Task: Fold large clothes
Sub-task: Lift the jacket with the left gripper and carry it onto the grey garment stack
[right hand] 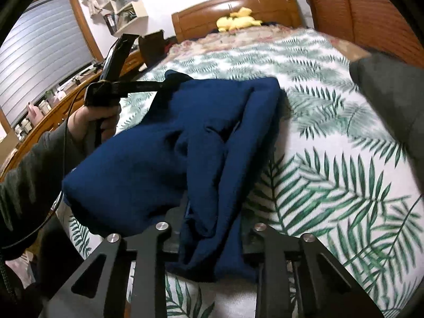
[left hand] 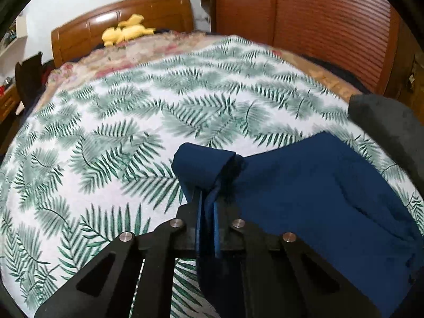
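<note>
Left gripper [left hand: 208, 201] pinches garment [left hand: 304, 185] edge, jaws tight | right gripper [right hand: 212, 228] clamps bunched garment | both over leaf-print bedspread [left hand: 106, 132]

light: dim, even indoor | glare: headboard [left hand: 124, 18] sheen | blur: slight motion | edges: fisheye bend, black corners

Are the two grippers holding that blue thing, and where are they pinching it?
Yes. The left gripper pinches a bunched edge of the blue garment. The right gripper clamps a thick fold at its near end.
</note>
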The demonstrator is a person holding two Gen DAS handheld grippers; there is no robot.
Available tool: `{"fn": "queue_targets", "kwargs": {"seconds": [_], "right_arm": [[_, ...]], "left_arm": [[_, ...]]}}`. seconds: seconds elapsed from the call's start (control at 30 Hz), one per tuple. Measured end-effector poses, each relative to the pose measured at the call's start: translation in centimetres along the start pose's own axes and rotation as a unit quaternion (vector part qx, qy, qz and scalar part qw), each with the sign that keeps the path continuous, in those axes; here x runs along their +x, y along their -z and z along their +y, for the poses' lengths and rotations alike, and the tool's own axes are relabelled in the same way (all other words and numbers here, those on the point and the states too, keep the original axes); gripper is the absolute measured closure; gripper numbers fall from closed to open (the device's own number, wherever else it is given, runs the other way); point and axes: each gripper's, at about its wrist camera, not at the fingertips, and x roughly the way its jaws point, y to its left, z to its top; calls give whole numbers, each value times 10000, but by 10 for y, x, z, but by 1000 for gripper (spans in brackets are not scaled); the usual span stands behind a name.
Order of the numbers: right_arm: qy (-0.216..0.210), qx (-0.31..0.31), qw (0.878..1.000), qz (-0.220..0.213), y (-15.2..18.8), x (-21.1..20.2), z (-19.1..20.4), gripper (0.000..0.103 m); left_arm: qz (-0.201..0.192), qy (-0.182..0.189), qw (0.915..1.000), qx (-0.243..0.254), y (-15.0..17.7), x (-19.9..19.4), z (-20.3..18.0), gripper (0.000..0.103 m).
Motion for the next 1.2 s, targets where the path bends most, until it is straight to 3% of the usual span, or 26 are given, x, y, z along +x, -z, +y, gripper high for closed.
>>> {"fn": "queue_targets", "kwargs": {"seconds": [0.3,0.57,0.7,0.9,1.1,1.2], "right_arm": [[-181,-63,9992,-365,-9,-16,-1,80],[-110,25,9963,-853,-11,-46,-14,81],[41,45,9929,-1188,-22,-76,-27,82],[590,-322,9869,-1465,-44,-133,-57,82],[1518,-458,9734,-1654,-66,-206,-110,82],[2007,-451,9651,-1618,-69,-235,-139,82]], "left_arm": [[-761,8,9968,232,7,-87,-33,98],[-1122,-58,9934,245,4,-123,-55,98],[-1231,22,9920,277,-12,-134,-73,98],[-1665,290,9844,488,-63,-145,-129,98],[-2004,741,9737,794,-117,-138,-215,98],[-1984,1083,9699,905,-135,-125,-257,98]]}}
